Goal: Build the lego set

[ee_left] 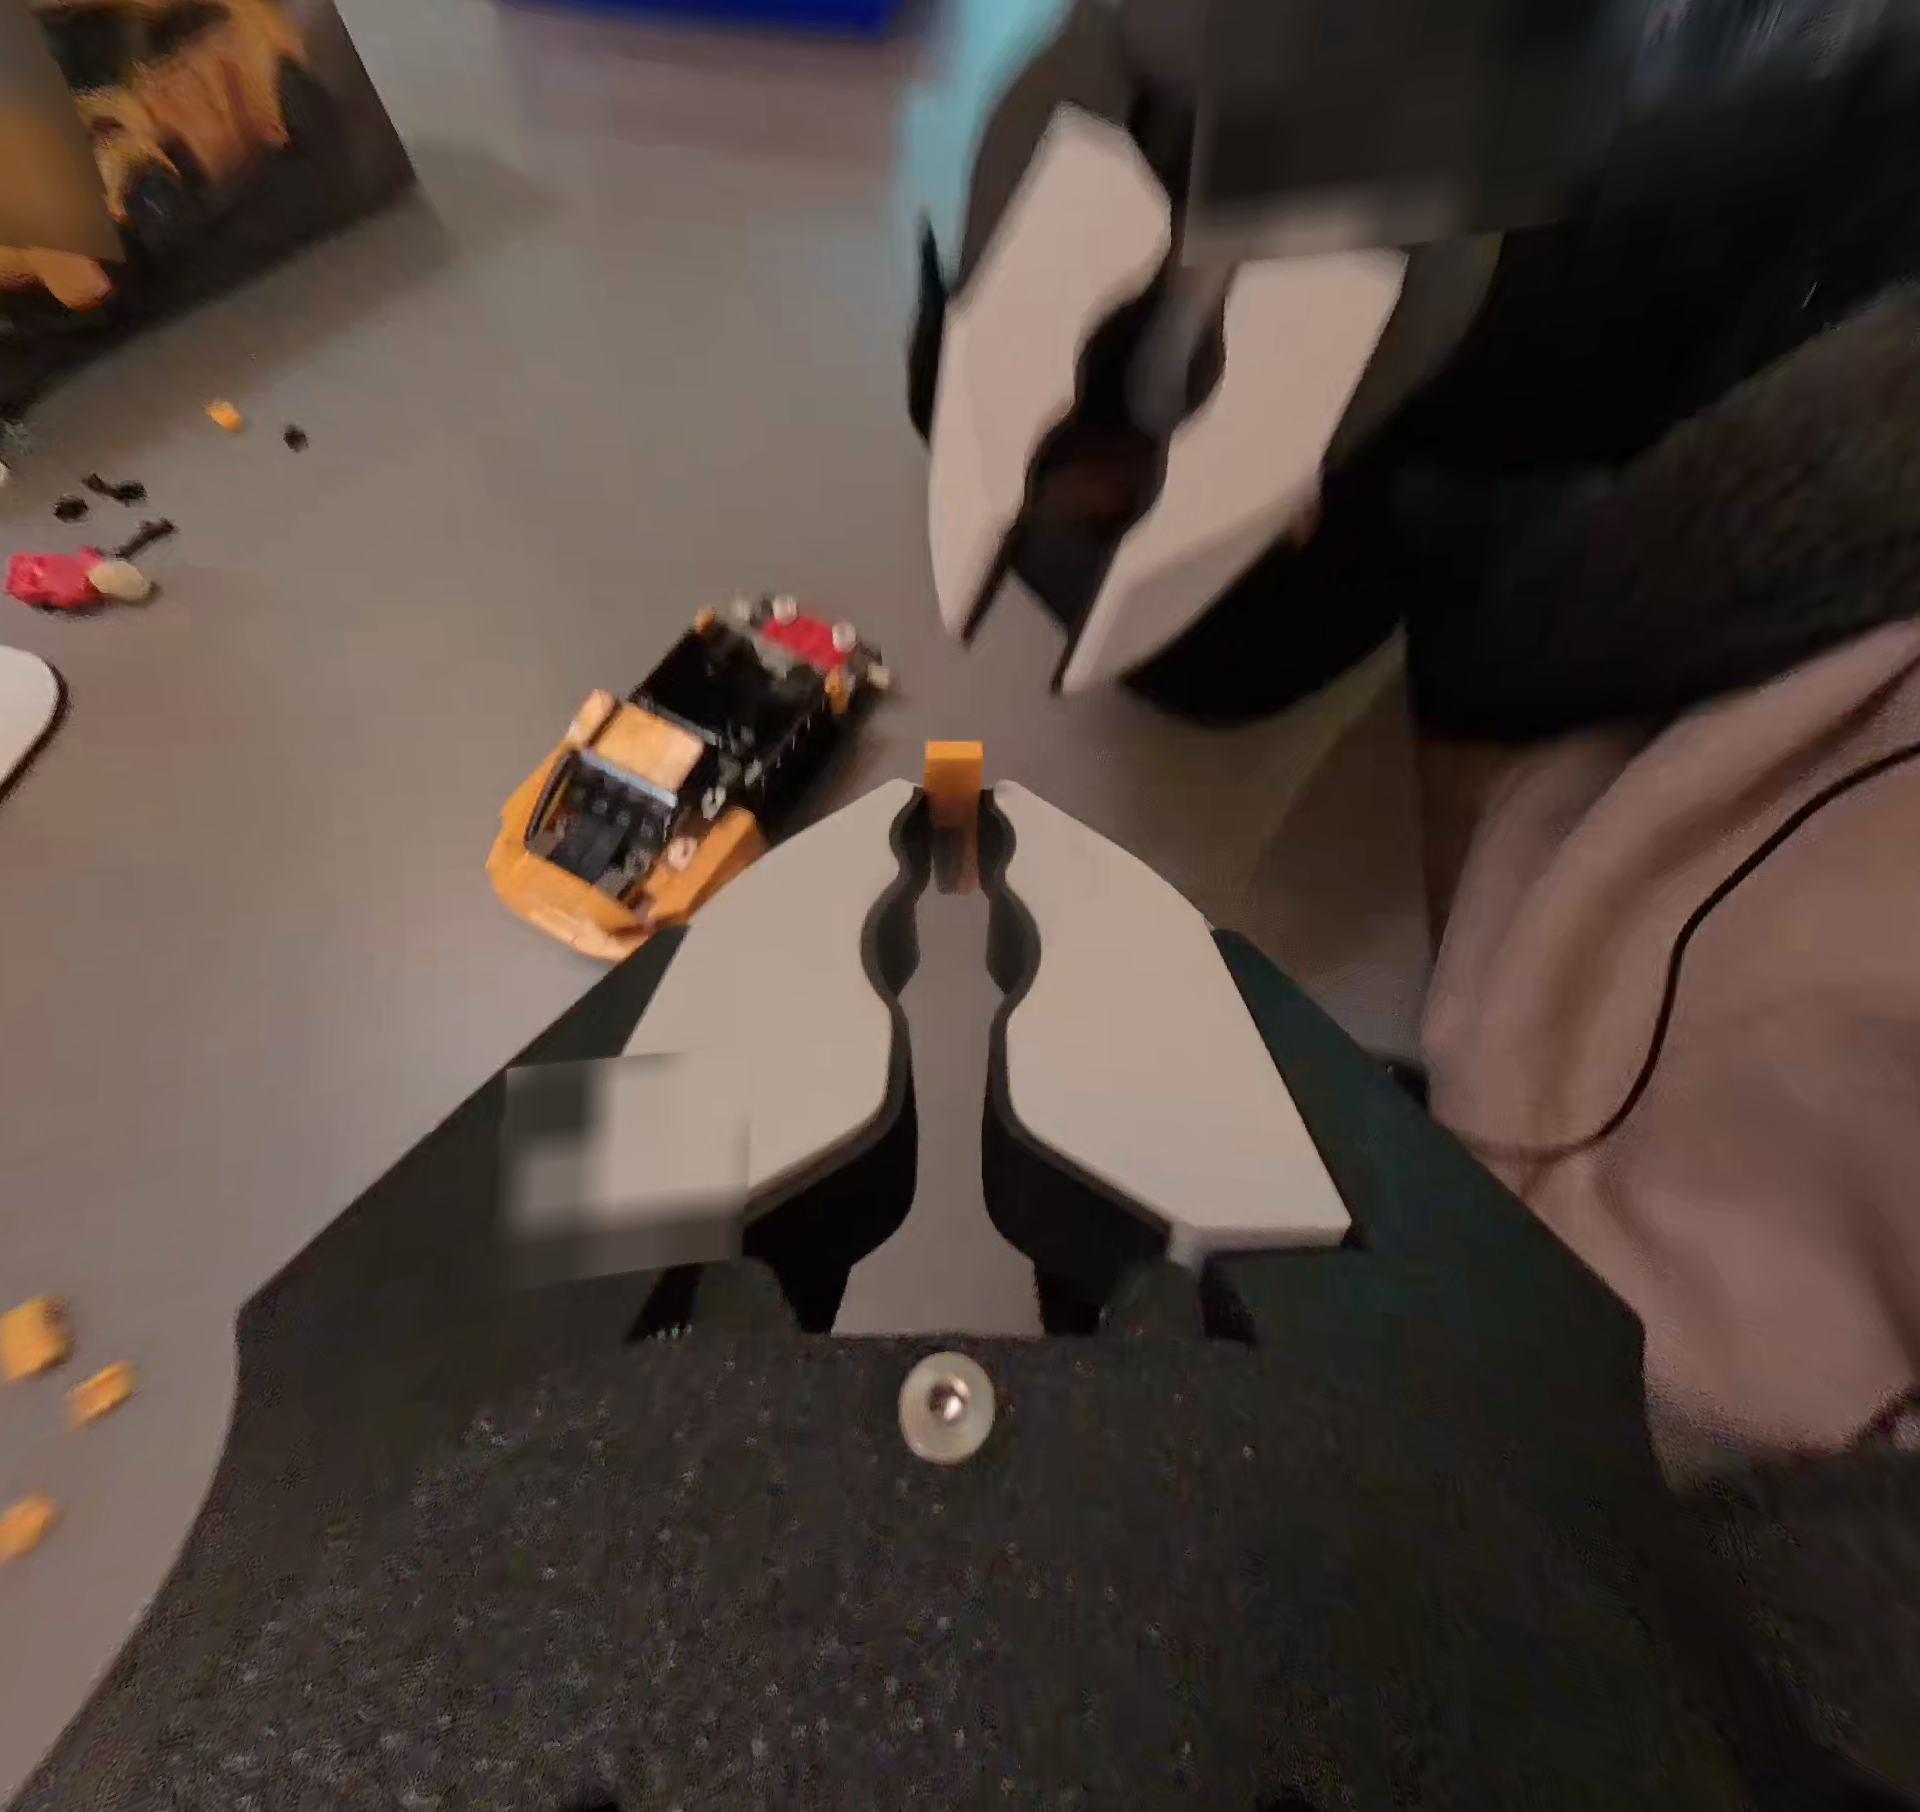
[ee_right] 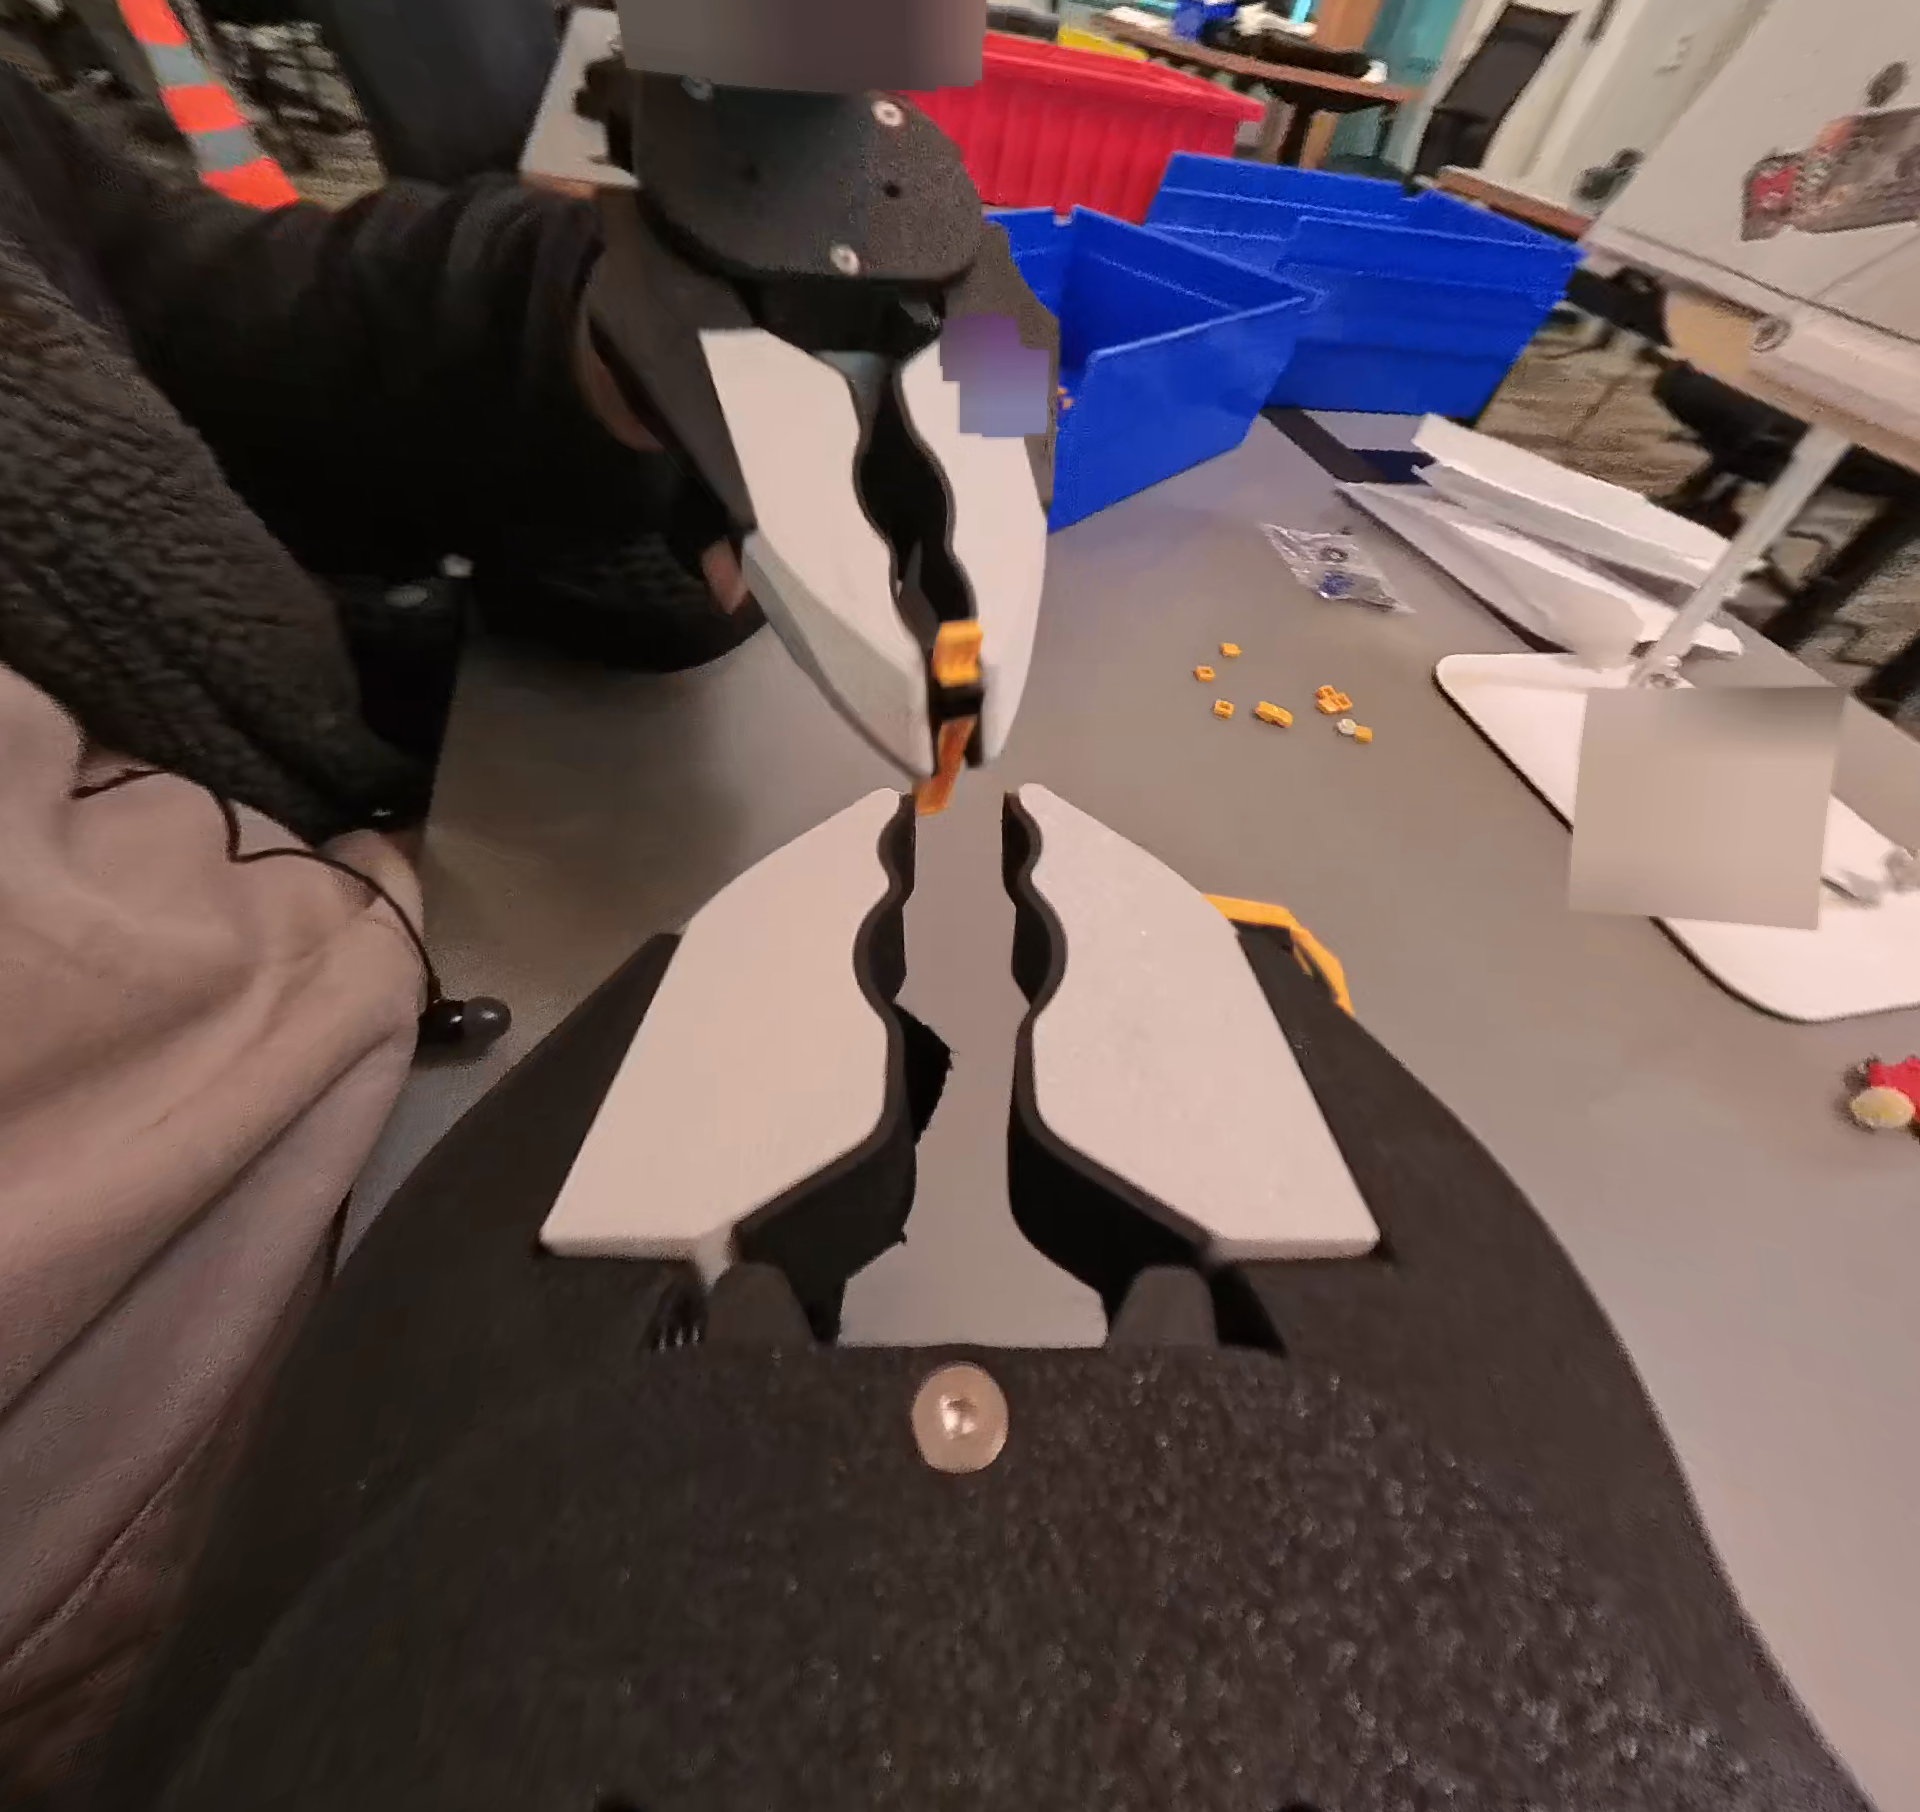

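My left gripper [ee_left: 953, 798] is shut on a small orange brick piece [ee_left: 953, 770] that stands upright between its pads, above the grey table [ee_left: 416, 931]. The right wrist view shows the same piece [ee_right: 956, 661] clamped in the left gripper's fingers [ee_right: 831, 567], with its lower end just off my right gripper's left fingertip. My right gripper [ee_right: 958, 804] is open with nothing between its pads. It also shows in the left wrist view [ee_left: 1013, 645], blurred, just beyond the orange piece. An orange and black toy brick car [ee_left: 665, 786] lies on the table to the left.
Loose orange bits [ee_right: 1278, 708] lie on the table, with blue bins [ee_right: 1299, 328] and a red bin [ee_right: 1091, 121] behind. A white stand base [ee_right: 1507, 723] is at right. A picture box [ee_left: 187, 100], a red piece [ee_left: 57, 578] and a person's dark sleeve [ee_right: 208, 412] are close by. Left and right tips are no more than a few centimetres apart.
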The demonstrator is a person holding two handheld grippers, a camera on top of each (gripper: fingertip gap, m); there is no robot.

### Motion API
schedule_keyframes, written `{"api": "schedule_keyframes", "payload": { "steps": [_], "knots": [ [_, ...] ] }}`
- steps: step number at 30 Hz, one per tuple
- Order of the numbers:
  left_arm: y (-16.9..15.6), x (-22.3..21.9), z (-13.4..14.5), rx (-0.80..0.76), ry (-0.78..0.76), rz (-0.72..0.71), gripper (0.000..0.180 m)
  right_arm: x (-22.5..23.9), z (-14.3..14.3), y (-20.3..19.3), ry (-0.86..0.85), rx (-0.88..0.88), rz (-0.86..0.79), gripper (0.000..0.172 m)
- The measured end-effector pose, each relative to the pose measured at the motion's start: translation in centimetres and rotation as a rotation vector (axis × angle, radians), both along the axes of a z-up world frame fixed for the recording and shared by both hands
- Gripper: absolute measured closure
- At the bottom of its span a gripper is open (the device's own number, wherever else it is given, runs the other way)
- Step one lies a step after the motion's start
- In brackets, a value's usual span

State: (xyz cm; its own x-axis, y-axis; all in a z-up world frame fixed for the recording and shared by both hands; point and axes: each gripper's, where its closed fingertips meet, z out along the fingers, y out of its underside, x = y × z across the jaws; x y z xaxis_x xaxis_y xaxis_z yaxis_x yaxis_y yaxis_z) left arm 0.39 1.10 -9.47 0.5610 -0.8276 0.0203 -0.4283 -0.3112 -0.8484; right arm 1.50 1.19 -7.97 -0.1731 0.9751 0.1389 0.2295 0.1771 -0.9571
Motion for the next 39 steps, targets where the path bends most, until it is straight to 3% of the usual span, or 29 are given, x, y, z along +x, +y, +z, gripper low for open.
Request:
{"api": "schedule_keyframes", "payload": {
  "steps": [4,8,15,20,26,31,39],
  "knots": [
    [0.1,-0.6,-2.3,-0.043,0.319,-0.103,0.172,-0.4,0.1,-0.4,-0.152,0.035,0.13,0.152],
    [0.0,0.1,-2.8,-0.043,0.44,-0.187,0.172,-1.2,-0.8,-0.6,-0.223,0.084,0.17,0.153],
    [0.4,0.4,-3.3,-0.041,0.432,-0.199,0.172,-1.4,-2.2,-0.3,-0.208,0.076,0.157,0.164],
    [1.7,-0.2,-2.7,0.015,0.299,-0.176,0.16,-1.2,-0.8,1.6,-0.064,-0.04,0.086,0.164],
    [4.3,-1.3,-2.5,-0.006,0.14,-0.147,0.171,-1.5,-0.5,4.4,0.015,-0.179,0.013,0.164],
    [6.0,-2.7,-4.6,-0.057,0.229,-0.187,0.172,-2.2,-3.5,6.3,-0.158,-0.17,-0.023,0.164],
    [7.5,-3.7,-7.4,-0.094,0.355,-0.271,0.171,-2.7,-6.6,7.6,-0.412,0.036,-0.103,0.164]
  ]
}}
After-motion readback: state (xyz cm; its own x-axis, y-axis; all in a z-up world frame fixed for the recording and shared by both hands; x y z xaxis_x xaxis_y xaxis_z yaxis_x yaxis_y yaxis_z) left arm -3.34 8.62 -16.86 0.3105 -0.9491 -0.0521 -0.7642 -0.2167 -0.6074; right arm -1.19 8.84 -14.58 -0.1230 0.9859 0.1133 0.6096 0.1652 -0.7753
